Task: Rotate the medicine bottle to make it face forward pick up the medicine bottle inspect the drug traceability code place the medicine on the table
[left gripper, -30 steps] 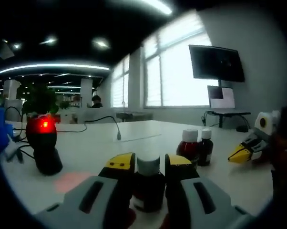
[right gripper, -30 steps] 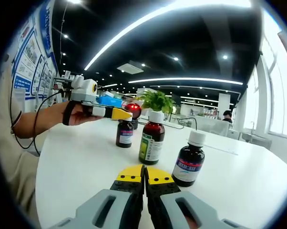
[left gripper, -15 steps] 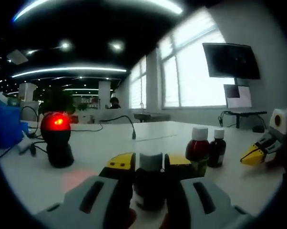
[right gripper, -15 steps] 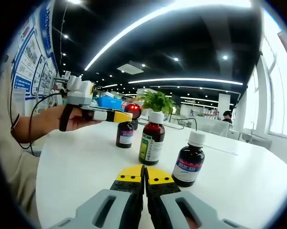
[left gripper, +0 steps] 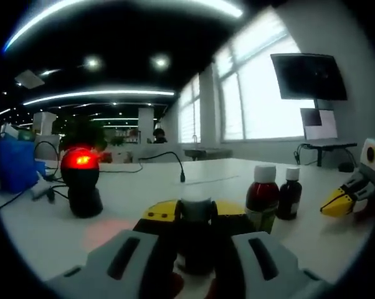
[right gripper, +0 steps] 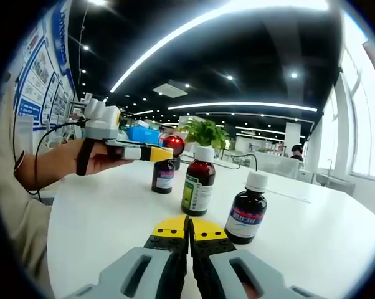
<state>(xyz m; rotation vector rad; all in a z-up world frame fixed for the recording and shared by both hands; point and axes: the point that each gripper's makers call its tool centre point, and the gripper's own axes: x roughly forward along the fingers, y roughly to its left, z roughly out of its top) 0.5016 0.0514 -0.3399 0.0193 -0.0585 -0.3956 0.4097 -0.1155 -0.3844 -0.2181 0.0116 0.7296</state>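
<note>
While clamped upright in left gripper (left gripper: 197,218), bottle (left gripper: 197,240) faces scanner (left gripper: 80,180), ahead-left & near; right gripper (right gripper: 189,227) pressed together, holding nothing, farther off.

Wide white table (left gripper: 144,187) running back into an open office. Dark ceiling (right gripper: 250,56) with long curved light strips (right gripper: 225,15) glowing overhead. Bright tall windows (left gripper: 256,99) along one side, a black screen (left gripper: 309,76) mounted beside them. Posters (right gripper: 41,68) line the near wall, a green plant (right gripper: 204,132) behind.
</note>
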